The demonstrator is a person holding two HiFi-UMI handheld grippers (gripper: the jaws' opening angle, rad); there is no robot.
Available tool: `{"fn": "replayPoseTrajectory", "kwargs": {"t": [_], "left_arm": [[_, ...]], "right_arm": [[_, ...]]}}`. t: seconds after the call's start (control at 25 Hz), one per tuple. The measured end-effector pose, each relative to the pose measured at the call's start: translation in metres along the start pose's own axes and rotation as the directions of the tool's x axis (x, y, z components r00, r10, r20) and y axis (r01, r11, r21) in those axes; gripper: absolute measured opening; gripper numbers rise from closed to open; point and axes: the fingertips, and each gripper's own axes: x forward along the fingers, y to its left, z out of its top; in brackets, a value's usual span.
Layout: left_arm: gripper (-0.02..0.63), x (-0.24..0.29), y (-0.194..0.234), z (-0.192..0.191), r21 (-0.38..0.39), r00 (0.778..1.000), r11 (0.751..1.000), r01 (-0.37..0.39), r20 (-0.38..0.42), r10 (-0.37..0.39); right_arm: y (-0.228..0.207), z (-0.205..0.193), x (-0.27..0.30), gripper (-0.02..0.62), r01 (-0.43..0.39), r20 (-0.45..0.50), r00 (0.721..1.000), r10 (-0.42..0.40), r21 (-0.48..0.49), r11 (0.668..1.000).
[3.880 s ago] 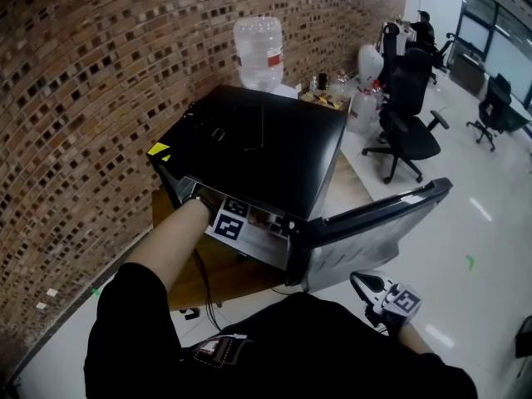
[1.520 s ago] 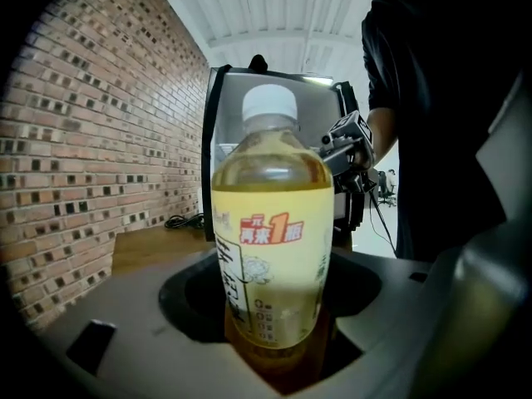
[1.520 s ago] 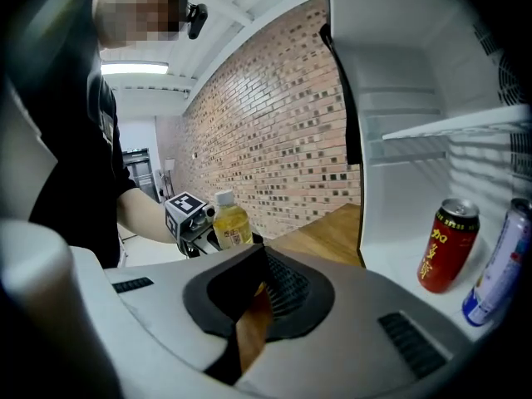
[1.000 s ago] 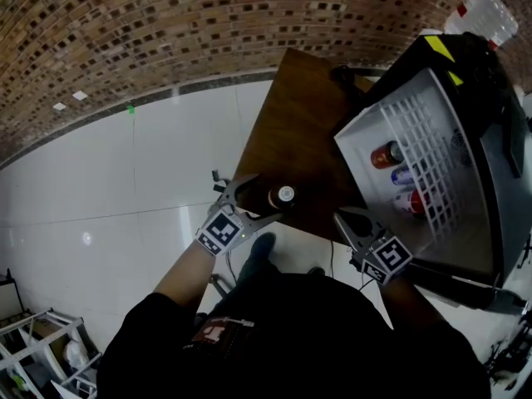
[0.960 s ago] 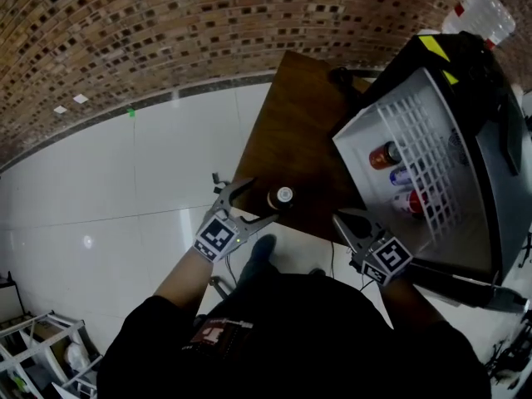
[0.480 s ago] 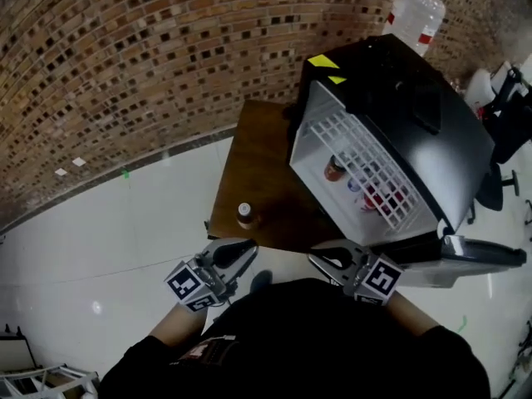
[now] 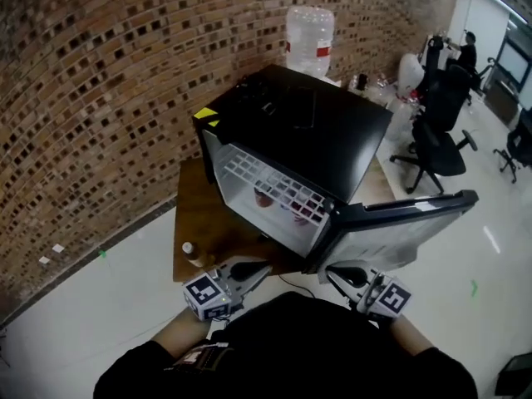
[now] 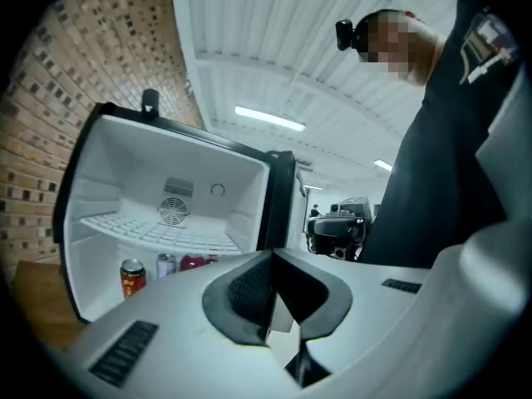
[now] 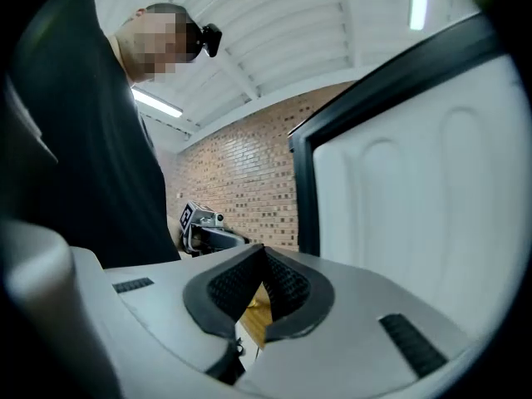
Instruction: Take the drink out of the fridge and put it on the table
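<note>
The drink (image 7: 192,253) stands upright at the tabletop's (image 7: 198,214) front left corner, apart from both grippers. The left gripper (image 7: 259,268) has its fingers pressed together, empty, and so does the right gripper (image 7: 332,273), below the open fridge (image 7: 307,131).

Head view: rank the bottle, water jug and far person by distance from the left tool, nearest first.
1. Bottle: on the table's front-left corner, just left of the left tool.
2. Water jug: upright behind the fridge, past its far top edge.
3. Person: top right, far across the room.
</note>
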Motion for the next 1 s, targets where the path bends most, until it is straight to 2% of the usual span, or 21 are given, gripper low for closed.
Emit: {"fn": "replayPoseTrajectory", "kwargs": {"t": [0.08,0.2,0.36,0.6,1.0], "left_arm": [[0.0,0.021,-0.014,0.005,0.025,0.998,0.998,0.054,-0.017,-0.053],[0.0,0.047,-0.028,0.01,0.022,0.994,0.994,0.104,-0.015,-0.104],[0.0,0.068,-0.039,0.009,-0.005,0.99,0.99,0.142,-0.01,-0.142],[0.0,0.073,-0.053,0.004,-0.004,0.985,0.986,0.167,-0.034,-0.167],[0.0,0.046,-0.037,-0.01,-0.03,0.991,0.993,0.115,-0.059,-0.116]], "right_arm": [[-0.012,-0.002,-0.033,0.002,0.089,0.014,0.996,-0.089,0.033,0.995],[-0.027,-0.013,-0.071,0.0,0.191,0.015,0.981,-0.193,0.08,0.978],[-0.036,-0.028,-0.099,0.0,0.28,0.015,0.959,-0.284,0.135,0.951],[-0.038,-0.04,-0.105,0.0,0.31,0.003,0.95,-0.314,0.143,0.94],[-0.037,-0.042,-0.091,0.0,0.301,-0.02,0.953,-0.301,0.135,0.944]]}}
